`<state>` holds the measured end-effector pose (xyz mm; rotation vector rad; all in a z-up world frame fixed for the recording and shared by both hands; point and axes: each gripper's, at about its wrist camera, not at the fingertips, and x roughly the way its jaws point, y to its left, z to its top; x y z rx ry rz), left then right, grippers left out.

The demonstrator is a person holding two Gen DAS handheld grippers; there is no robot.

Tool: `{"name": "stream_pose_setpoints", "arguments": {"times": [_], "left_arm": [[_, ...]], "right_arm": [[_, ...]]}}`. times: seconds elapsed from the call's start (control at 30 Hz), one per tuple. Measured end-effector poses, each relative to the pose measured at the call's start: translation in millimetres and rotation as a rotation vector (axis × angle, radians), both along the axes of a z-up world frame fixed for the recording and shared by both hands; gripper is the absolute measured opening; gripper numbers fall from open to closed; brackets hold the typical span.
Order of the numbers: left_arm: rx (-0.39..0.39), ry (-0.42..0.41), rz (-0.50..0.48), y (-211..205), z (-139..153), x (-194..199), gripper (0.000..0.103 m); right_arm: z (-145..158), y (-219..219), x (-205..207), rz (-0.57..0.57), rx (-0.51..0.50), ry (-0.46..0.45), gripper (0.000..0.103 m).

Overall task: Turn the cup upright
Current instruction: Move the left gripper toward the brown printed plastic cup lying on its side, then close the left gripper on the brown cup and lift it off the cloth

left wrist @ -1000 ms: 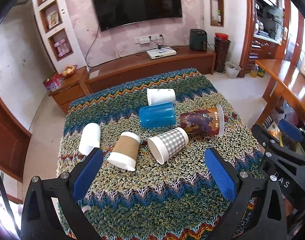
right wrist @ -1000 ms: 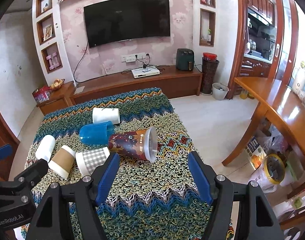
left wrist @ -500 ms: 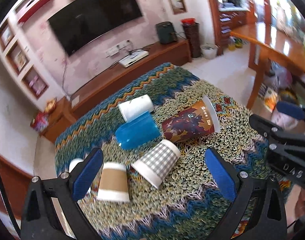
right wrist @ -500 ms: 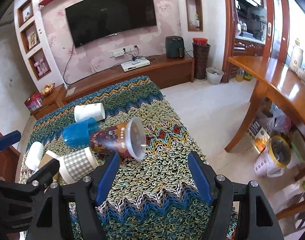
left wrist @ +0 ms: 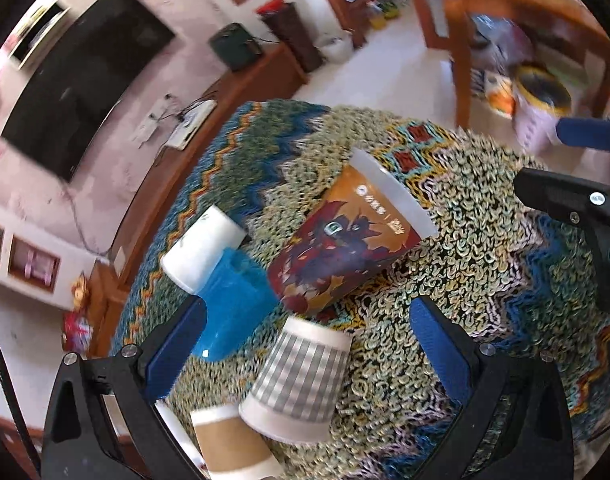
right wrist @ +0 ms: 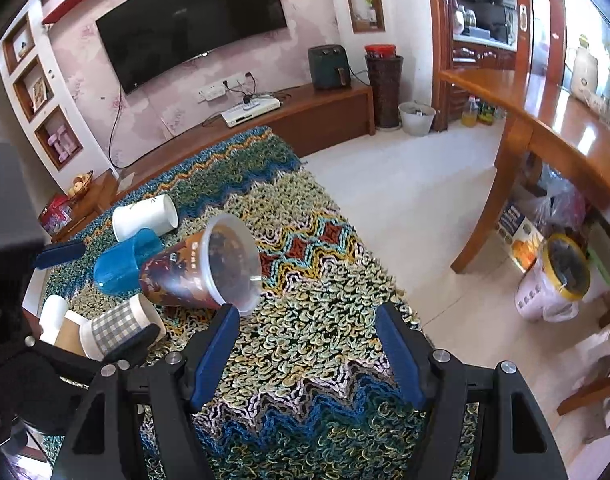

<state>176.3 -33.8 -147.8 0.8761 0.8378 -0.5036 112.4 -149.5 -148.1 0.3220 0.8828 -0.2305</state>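
Several cups lie on their sides on a knitted zigzag table cover (right wrist: 325, 344). A large printed brown-red cup with a clear rim (left wrist: 345, 240) (right wrist: 197, 272) lies in the middle, mouth to the right. A blue cup (left wrist: 233, 312) (right wrist: 125, 260), a white cup (left wrist: 205, 248) (right wrist: 145, 216), a grey checked cup (left wrist: 301, 380) (right wrist: 117, 332) and a brown-sleeved cup (left wrist: 229, 444) lie around it. My left gripper (left wrist: 305, 356) is open, tilted, just above the checked cup. My right gripper (right wrist: 309, 344) is open and empty, right of the printed cup.
A TV (right wrist: 193, 28) hangs above a low wooden cabinet (right wrist: 305, 112) behind the table. A wooden table (right wrist: 545, 120) stands at the right with bags and a yellow-lidded bucket (right wrist: 561, 276) under it. Tiled floor lies right of the cover's edge.
My left gripper has tilted and moved forward over the cups, so the checked and printed cups sit between its fingers. My right gripper has moved slightly closer to the printed cup.
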Motion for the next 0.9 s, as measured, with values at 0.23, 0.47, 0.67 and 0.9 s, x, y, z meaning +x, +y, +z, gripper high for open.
{"name": "stream_pose_setpoints", "arguments": {"times": [0.23, 0.47, 0.67, 0.9], "left_arm": [[0.03, -0.031, -0.095, -19, -13, 11, 0.101], [0.082, -0.025, -0.158, -38, -25, 25, 0.101], [0.114, 0.006, -0.197, -52, -36, 33, 0.101], [0.146, 0.056, -0.229, -63, -50, 41, 0.089]], "right_arm": [[-16, -5, 8, -0.007, 0.035, 0.027, 0.071], [-27, -8, 14, -0.013, 0.061, 0.049, 0.071], [-35, -12, 23, -0.027, 0.083, 0.055, 0.071], [-43, -11, 30, -0.014, 0.104, 0.071, 0.071]]}}
